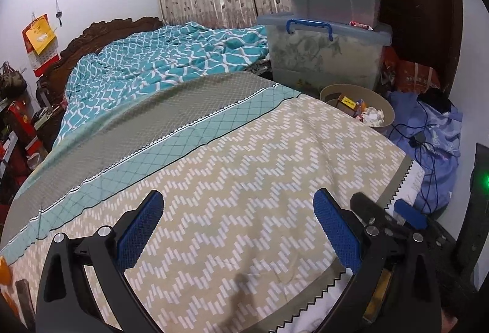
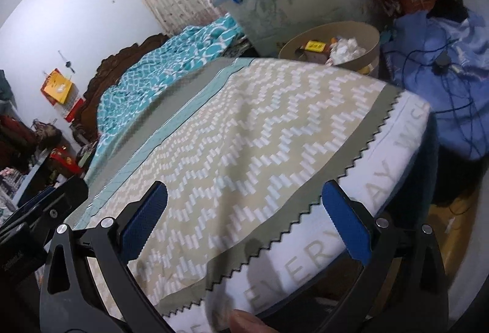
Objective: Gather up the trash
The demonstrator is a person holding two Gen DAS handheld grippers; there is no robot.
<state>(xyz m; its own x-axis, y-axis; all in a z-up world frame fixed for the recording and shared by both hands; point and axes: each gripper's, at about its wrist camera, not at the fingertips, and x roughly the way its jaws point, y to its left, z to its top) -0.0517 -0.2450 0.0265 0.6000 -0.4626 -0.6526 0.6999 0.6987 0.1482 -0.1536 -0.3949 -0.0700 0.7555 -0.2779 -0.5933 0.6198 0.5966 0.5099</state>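
Observation:
A round beige trash bin [image 1: 383,110] stands beyond the far right corner of the bed; it also shows in the right wrist view [image 2: 371,41]. Inside it lie crumpled white paper [image 1: 373,115] [image 2: 348,47] and a yellow-labelled box [image 1: 348,102] [image 2: 314,45]. My left gripper [image 1: 238,220] is open and empty over the zigzag-patterned bed cover [image 1: 244,168]. My right gripper [image 2: 244,210] is open and empty over the same cover [image 2: 244,131], near its sawtooth edge. The right gripper also shows at the left view's lower right [image 1: 406,214].
A teal patterned quilt [image 1: 159,58] lies bunched at the bed's head. Stacked clear storage boxes [image 1: 327,52] stand behind the bin. A blue cloth pile with black cables [image 1: 428,131] lies right of the bed. Cluttered shelves [image 1: 18,131] stand at left.

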